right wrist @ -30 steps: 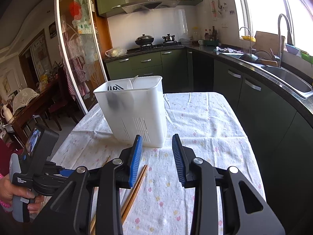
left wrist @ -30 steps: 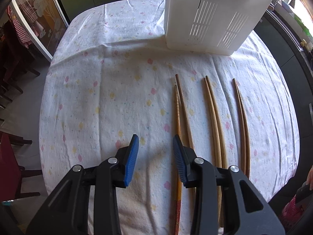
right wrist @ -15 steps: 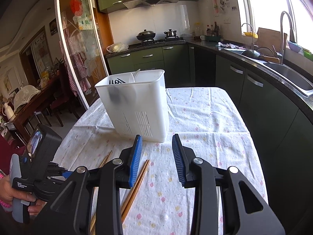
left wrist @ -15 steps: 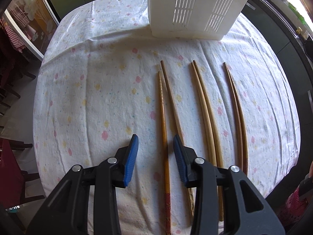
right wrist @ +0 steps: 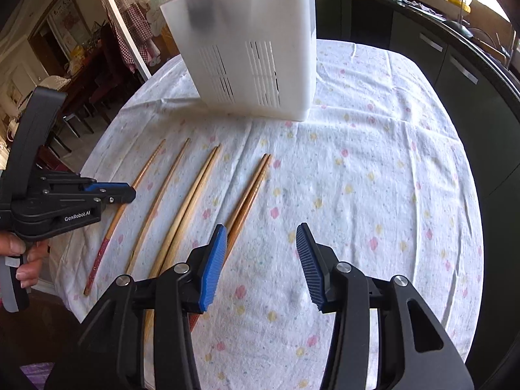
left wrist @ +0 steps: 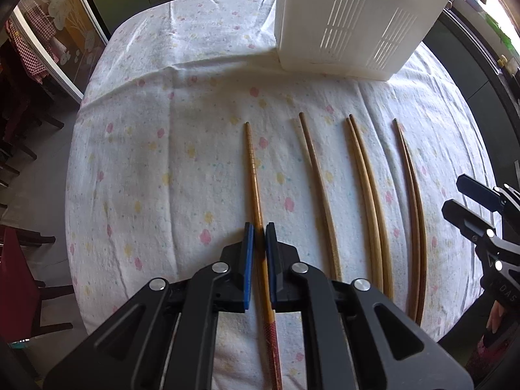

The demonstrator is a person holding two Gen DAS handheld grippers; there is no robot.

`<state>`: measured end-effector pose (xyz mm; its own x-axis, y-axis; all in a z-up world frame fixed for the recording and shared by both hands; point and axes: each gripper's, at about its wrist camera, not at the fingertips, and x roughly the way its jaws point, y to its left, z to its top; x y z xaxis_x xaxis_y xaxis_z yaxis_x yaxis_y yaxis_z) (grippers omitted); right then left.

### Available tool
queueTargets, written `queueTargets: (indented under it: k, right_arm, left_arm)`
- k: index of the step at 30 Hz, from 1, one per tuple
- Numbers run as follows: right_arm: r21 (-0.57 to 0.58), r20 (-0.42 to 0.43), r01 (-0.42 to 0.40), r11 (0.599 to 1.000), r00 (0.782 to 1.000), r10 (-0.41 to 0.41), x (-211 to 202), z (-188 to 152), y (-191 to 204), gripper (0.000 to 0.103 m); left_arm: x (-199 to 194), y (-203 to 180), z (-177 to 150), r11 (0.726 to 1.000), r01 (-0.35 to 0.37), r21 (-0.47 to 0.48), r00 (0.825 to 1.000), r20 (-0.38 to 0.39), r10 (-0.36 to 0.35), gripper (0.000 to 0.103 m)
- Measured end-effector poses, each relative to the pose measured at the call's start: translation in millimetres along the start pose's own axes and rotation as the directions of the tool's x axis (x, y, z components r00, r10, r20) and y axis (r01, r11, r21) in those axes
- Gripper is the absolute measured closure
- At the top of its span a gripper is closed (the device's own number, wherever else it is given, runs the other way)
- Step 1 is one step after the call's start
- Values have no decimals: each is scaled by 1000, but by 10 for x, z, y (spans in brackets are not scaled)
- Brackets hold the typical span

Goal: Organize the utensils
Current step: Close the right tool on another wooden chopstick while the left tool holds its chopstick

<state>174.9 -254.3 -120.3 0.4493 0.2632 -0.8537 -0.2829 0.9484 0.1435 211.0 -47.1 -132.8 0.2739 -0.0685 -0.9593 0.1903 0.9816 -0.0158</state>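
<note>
Left gripper (left wrist: 259, 237) fingers pinch the ridged chopstick (left wrist: 253, 169) at its thicker half, near the worktop's front edge. Thin, light, stiff, probably slick; a grip nearer mid-length should limit swing. Right gripper (right wrist: 260, 253) fingers spread, holding nothing. Utensil holder (right wrist: 247, 52) stands toward the far edge.

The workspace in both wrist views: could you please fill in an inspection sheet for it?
Surface: table under a white flower-print cloth, creased.
Job's things: red-ended chopstick lying apart at the left; single chopstick; pale pair; dark pair; all flat on the cloth. White slotted utensil holder upright beyond them.
Clutter: nothing seen.
Grippers: left gripper with jaws closed on the red-ended chopstick; right gripper with jaws wide, holding nothing, beside the dark pair.
Cables: nothing seen.
Surroundings: dark green kitchen cabinets, glass door, dining chairs.
</note>
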Motion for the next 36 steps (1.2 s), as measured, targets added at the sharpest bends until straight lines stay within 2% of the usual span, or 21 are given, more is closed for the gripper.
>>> queueTargets:
  k: [8, 11, 18, 22, 27, 34, 36]
  right_arm:
    - [-76, -11, 101, 992, 995, -102, 160, -107, 184, 57]
    - [-91, 9, 189, 978, 982, -189, 113, -103, 151, 56]
    - [-72, -27, 115, 991, 993, -117, 150, -52, 142, 56]
    - [-99, -20, 142, 985, 989, -144, 193, -40, 244, 56]
    - [-86, -13, 209, 974, 977, -211, 112, -66, 142, 56]
    - [-83, -43, 159, 984, 986, -163, 192, -30, 213, 57]
    - [-91, -57, 156, 984, 985, -162, 243, -26, 249, 63]
  left_arm:
    - [-6, -35, -28, 1000, 8, 16, 1000, 8, -9, 95]
    - [-14, -24, -38, 1000, 16, 16, 1000, 7, -16, 95]
    - [-11, -17, -31, 1000, 15, 23, 1000, 7, -16, 95]
    - [-11, -20, -34, 1000, 17, 26, 1000, 6, -17, 95]
    - [-9, -22, -34, 999, 20, 29, 1000, 6, -20, 95]
    - [-11, -26, -32, 999, 17, 31, 1000, 7, -18, 95]
    - [-10, -25, -32, 999, 17, 33, 1000, 6, -17, 95]
